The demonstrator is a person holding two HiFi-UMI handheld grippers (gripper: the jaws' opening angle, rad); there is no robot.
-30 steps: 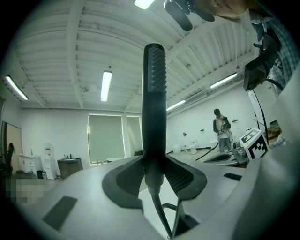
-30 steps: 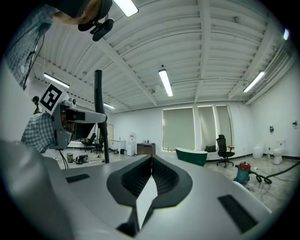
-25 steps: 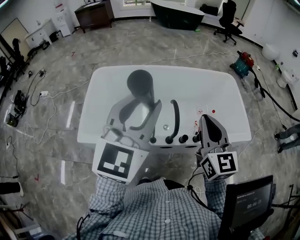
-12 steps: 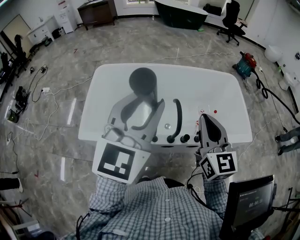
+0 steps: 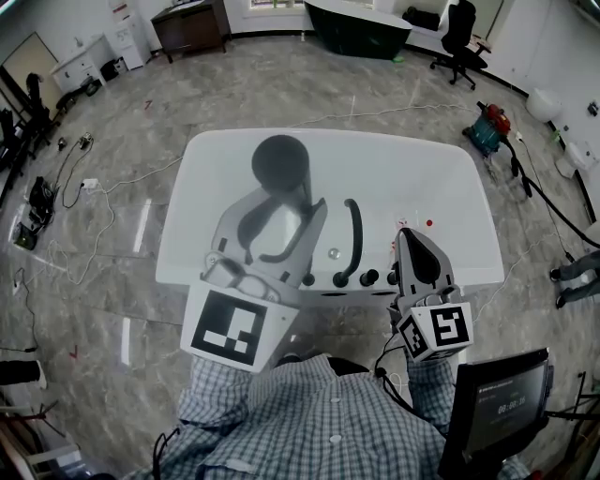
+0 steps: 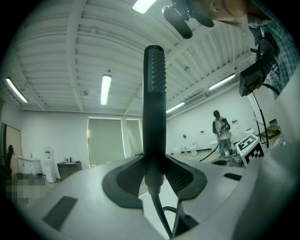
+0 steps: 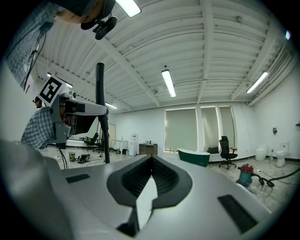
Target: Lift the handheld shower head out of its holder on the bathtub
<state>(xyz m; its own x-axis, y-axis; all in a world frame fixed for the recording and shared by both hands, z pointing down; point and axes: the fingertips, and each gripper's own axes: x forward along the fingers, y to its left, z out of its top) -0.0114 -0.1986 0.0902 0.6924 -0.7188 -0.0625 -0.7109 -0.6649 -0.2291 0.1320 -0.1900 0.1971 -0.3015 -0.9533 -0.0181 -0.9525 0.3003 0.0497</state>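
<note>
Fingers point(image 6: 125, 182) of the left gripper point(image 5: 286, 208) are clenched on the black handle of the handheld shower head point(image 6: 154, 93), which stands upright between them. Its nozzle face rises well past the fingertips, and its hose point(image 6: 161, 213) droops from the handle's lower end just behind the pads. In the head view the round head point(image 5: 279, 161) hangs beyond the fingertips, over the basin of the white bathtub point(image 5: 441, 169). Just right of these fingers on the near rim stand the curved black spout point(image 5: 353, 234) and a row of black knobs point(image 5: 367, 277) — close by, but not touching the gripper. The right gripper point(image 7: 150, 159) is pressed closed with nothing between its fingers, and it sits right of the knobs at the rim. Farther off, beyond the tub, lie floor cables point(image 5: 75, 178), a red vacuum point(image 5: 487, 122), an office chair point(image 5: 457, 33) and a dark green tub point(image 5: 358, 22) — all well apart from both pairs of fingers.
</note>
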